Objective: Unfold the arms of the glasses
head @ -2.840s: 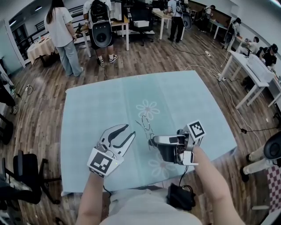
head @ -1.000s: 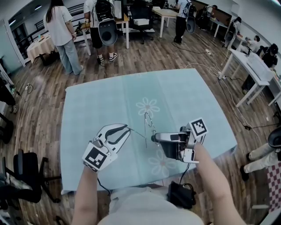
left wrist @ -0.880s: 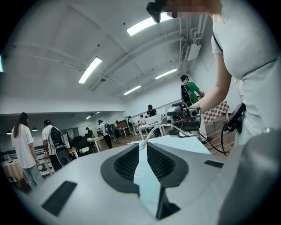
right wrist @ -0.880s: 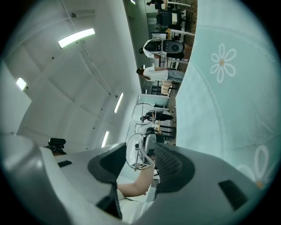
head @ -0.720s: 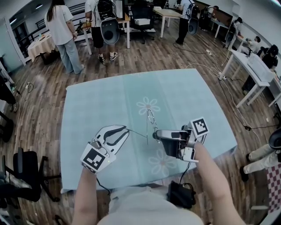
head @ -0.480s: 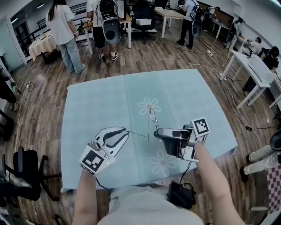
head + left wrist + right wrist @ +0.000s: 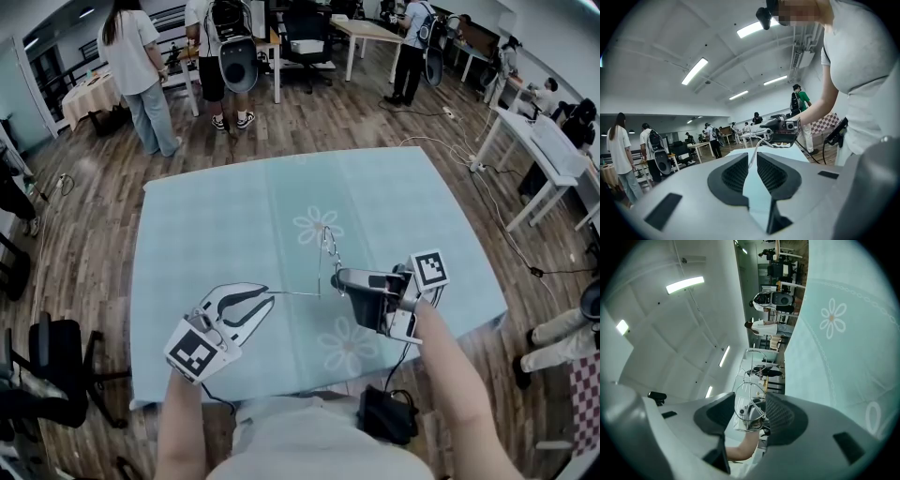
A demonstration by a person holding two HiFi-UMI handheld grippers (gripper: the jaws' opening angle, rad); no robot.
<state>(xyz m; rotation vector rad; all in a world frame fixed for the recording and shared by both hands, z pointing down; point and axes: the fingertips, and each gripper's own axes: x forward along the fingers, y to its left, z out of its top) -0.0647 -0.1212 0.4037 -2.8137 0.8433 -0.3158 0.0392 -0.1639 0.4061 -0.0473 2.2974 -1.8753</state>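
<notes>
Metal glasses (image 7: 327, 246): only left gripper view shows left tongs (image 7: 752, 158) pinching them

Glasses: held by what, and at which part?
Right gripper clamps the glasses across a lens; left gripper pinches the tip of one arm.

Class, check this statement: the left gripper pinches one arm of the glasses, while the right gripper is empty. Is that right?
Not quite. The left gripper does pinch one arm of the glasses, but the right gripper is not empty: its jaws are closed on the frame of the glasses. The right gripper view shows the frame between its pads.
</notes>
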